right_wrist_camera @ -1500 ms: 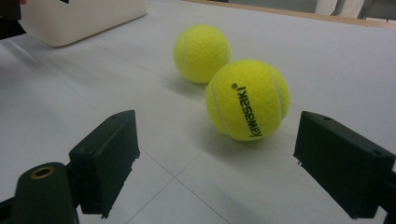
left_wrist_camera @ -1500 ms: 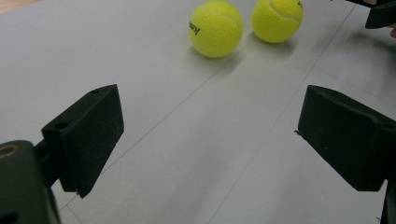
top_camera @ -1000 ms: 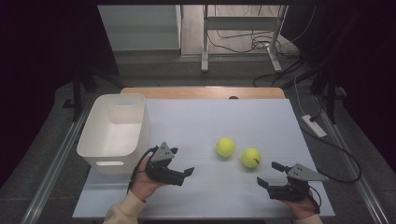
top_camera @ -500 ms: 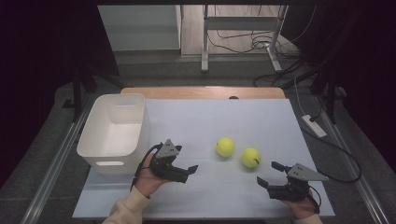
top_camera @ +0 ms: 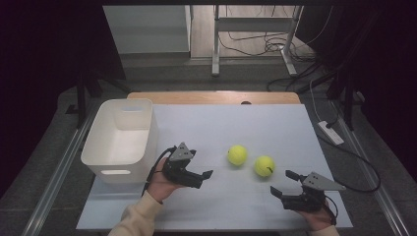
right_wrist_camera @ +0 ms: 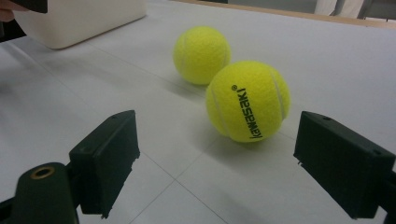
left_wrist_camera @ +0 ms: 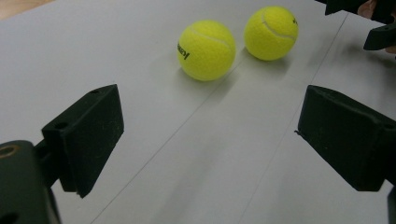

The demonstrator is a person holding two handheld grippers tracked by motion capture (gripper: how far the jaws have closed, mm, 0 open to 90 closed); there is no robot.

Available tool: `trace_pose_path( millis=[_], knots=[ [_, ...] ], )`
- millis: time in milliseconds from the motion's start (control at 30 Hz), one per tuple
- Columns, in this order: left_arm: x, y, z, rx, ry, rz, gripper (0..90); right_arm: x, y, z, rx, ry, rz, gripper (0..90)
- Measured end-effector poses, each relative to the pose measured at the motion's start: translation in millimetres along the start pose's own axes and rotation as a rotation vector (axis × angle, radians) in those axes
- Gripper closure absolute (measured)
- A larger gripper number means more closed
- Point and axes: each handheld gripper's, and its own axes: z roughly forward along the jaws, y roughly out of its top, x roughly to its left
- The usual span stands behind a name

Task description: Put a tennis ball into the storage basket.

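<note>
Two yellow tennis balls lie close together on the white table top: one toward the left, and one toward the right with KAWASAKI printed on it. My left gripper stands open a short way left of the left ball, jaws pointing at it, nothing between them. My right gripper is open too, just in front and right of the printed ball, which sits ahead of its jaws.
A white plastic bin stands at the table's left, just behind my left hand. Beyond the far table edge are a dark floor, cables and table legs. A power strip lies off the right side.
My left gripper has slid a little to the right, toward the balls. The right gripper and both balls have stayed put.
</note>
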Motion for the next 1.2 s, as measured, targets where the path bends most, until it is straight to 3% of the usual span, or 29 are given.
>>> trace_pose_path(
  millis=[1200],
  knots=[
    [-0.9, 27.7, 19.9, 0.011, -0.02, 0.031, 8.3, 0.0, -0.3, -0.2, 0.002, -0.001, 0.0, 13.4]
  ],
)
